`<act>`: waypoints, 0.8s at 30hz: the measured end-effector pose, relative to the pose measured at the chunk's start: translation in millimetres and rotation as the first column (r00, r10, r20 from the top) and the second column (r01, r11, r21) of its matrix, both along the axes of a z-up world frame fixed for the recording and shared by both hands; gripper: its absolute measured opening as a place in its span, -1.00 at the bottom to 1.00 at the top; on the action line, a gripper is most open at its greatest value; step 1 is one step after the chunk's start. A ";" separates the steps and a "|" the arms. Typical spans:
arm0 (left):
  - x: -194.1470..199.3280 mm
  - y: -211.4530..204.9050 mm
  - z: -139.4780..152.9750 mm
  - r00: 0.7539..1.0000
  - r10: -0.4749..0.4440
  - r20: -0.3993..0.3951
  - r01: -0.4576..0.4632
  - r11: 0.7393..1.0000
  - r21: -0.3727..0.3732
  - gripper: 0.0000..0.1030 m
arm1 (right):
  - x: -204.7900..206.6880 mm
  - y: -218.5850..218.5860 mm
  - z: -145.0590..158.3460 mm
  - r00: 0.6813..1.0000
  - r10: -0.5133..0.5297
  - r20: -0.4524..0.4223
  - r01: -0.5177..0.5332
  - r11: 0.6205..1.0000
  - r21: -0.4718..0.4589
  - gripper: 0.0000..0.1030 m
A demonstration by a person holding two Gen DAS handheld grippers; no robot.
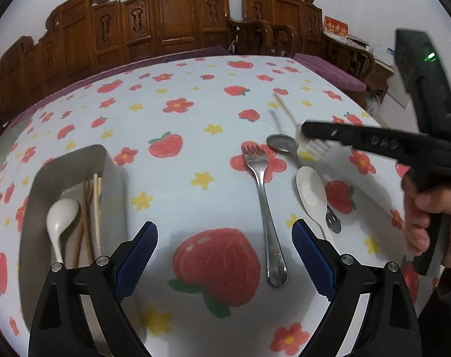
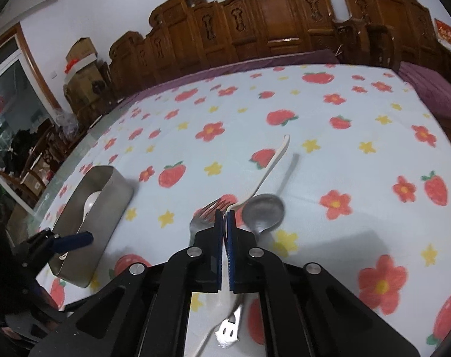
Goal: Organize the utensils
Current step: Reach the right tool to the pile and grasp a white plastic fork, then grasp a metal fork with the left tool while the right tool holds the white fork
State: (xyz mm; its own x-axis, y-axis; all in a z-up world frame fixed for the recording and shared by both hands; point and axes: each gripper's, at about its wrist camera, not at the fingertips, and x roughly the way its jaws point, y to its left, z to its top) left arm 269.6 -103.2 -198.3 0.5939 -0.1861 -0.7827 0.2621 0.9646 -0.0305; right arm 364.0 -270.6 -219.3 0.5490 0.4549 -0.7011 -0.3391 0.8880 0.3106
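My left gripper [image 1: 224,255] is open and empty, low over the tablecloth beside a steel tray [image 1: 35,196] holding a white spoon [image 1: 60,220] and chopsticks [image 1: 91,208]. A metal fork [image 1: 265,205], a metal spoon [image 1: 285,145] and a white ceramic spoon [image 1: 311,193] lie on the cloth to its right. My right gripper [image 2: 225,220] is shut on a white plastic fork [image 2: 270,169], lifted above the cloth; it shows in the left wrist view [image 1: 311,132] too. Under it lie the metal fork [image 2: 201,214] and metal spoon [image 2: 262,209].
The table carries a white cloth [image 1: 195,113] printed with strawberries and flowers. Carved wooden chairs [image 1: 172,20] line the far edge. The steel tray [image 2: 106,205] sits at the left in the right wrist view, with my left gripper's fingertip [image 2: 79,239] by it.
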 end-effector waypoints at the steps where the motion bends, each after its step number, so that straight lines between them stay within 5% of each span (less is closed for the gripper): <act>1: 2.0 -2.8 -2.4 1.000 -0.003 -0.003 0.003 1.000 0.001 0.71 | -1.8 -2.4 1.8 1.000 -0.005 0.008 0.005 1.000 -0.007 -0.93; 5: 10.9 -12.8 -9.4 1.000 -0.013 -0.008 0.013 1.000 0.006 0.68 | -4.7 -9.2 0.9 1.000 -0.014 0.019 0.015 0.999 -0.038 -0.93; 10: 22.1 -29.1 -21.4 0.999 -0.039 -0.023 0.040 0.999 0.028 0.27 | -8.5 -11.3 1.1 0.999 -0.012 0.031 0.014 0.998 -0.065 -0.93; 24: 54.8 -45.7 -38.4 0.999 -0.009 -0.035 0.011 0.999 0.044 -0.24 | -10.8 -12.1 1.3 1.000 -0.004 0.028 0.006 0.998 -0.066 -0.93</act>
State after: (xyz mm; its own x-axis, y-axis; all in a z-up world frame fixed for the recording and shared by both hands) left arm 324.4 -148.8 -236.7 0.5648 -0.1567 -0.8102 0.2710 0.9626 0.0028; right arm 353.2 -282.7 -218.0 0.5707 0.4055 -0.7141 -0.3425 0.9079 0.2418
